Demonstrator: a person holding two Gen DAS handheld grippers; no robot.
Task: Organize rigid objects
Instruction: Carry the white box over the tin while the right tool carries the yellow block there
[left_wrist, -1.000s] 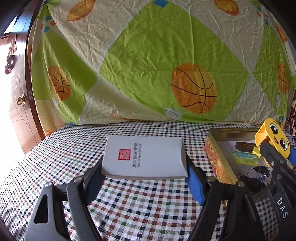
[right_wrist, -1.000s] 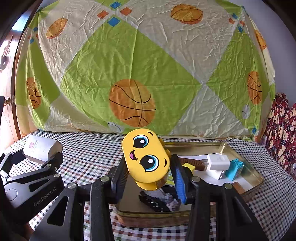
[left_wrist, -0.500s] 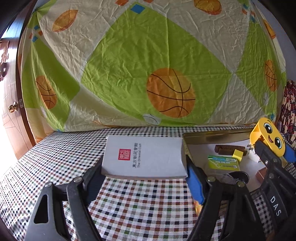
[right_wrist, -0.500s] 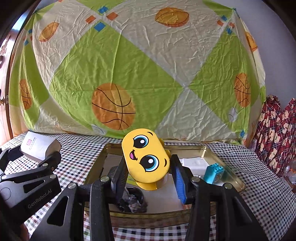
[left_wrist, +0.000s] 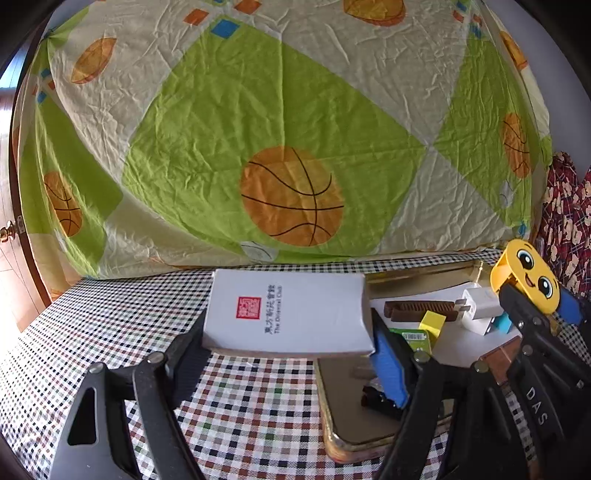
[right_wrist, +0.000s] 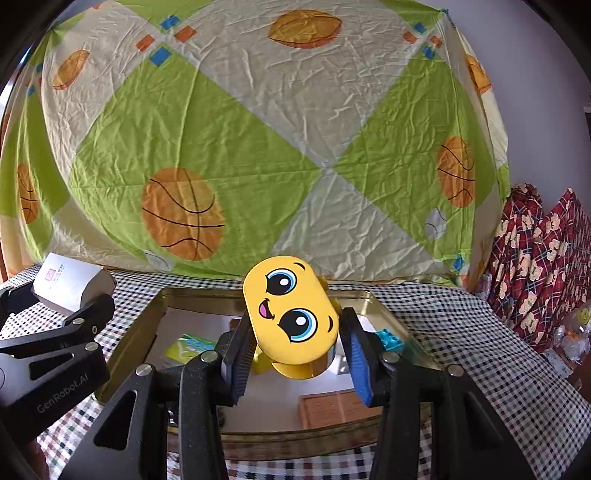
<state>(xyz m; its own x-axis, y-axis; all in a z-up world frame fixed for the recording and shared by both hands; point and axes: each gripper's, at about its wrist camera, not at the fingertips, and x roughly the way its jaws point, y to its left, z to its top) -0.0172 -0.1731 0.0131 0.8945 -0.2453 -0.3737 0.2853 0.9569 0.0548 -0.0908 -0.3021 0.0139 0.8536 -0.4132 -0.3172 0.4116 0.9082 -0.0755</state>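
My left gripper (left_wrist: 288, 343) is shut on a white box (left_wrist: 288, 314) with a red stamp, held above the checked cloth just left of the gold tin tray (left_wrist: 332, 424). The box also shows in the right wrist view (right_wrist: 70, 284). My right gripper (right_wrist: 295, 350) is shut on a yellow smiley-face toy (right_wrist: 291, 314), held over the tray (right_wrist: 147, 314); the toy also shows in the left wrist view (left_wrist: 526, 275). In the tray lie a brown comb (left_wrist: 421, 310), a white charger (left_wrist: 478, 306), a yellow block (left_wrist: 432, 323), a green card (left_wrist: 412, 338) and a blue brick (right_wrist: 389, 338).
A checked tablecloth (left_wrist: 110, 332) covers the table. A basketball-print sheet (left_wrist: 291, 195) hangs close behind. Red patterned fabric (right_wrist: 539, 258) sits at the right. A wooden door with a brass knob (left_wrist: 7, 232) is at far left. A brown wooden piece (right_wrist: 332, 406) lies in the tray's front.
Both grippers have moved to the right, still holding their objects. The toy has come over the tray, and the white box has come up to the tray's left edge.
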